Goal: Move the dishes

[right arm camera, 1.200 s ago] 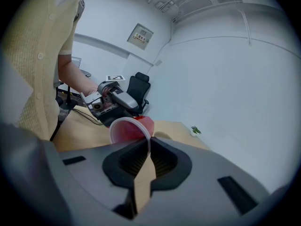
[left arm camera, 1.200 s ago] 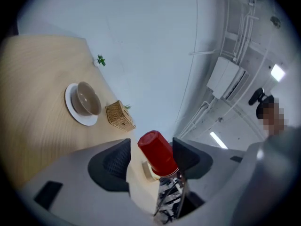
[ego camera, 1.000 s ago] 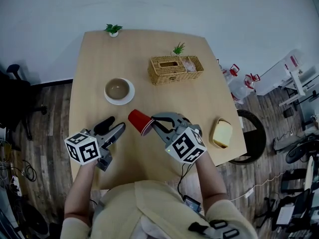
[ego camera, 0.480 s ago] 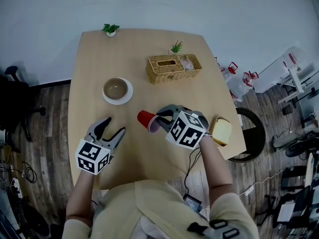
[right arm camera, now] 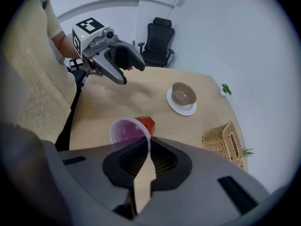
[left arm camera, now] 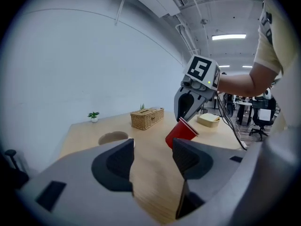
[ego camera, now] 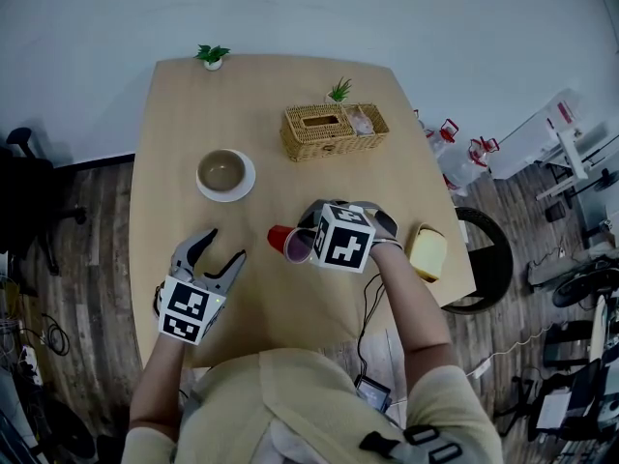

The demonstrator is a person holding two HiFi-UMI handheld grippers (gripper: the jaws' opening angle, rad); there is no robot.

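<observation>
My right gripper [ego camera: 309,238] points steeply down over the middle of the wooden table [ego camera: 184,114], shut on the rim of a red plastic cup [ego camera: 287,243]. The cup hangs tilted, with its mouth toward me and its base pointing left; in the right gripper view the cup [right arm camera: 132,130] shows its pale inside, its rim pinched between the jaws [right arm camera: 148,147]. My left gripper [ego camera: 223,248] is open and empty at the front left, apart from the cup. A brown bowl on a white saucer [ego camera: 225,173] stands further back on the left.
A wicker basket [ego camera: 333,130] with a tissue box stands at the back right, with a small plant [ego camera: 339,91] behind it. Another potted plant [ego camera: 212,56] is at the far edge. A yellow container [ego camera: 427,251] sits near the right edge. An office chair [ego camera: 29,196] is left of the table.
My right gripper has sunk toward the table and tipped downward, carrying the cup a little to the right. My left gripper has rolled about its own line and stayed almost in place.
</observation>
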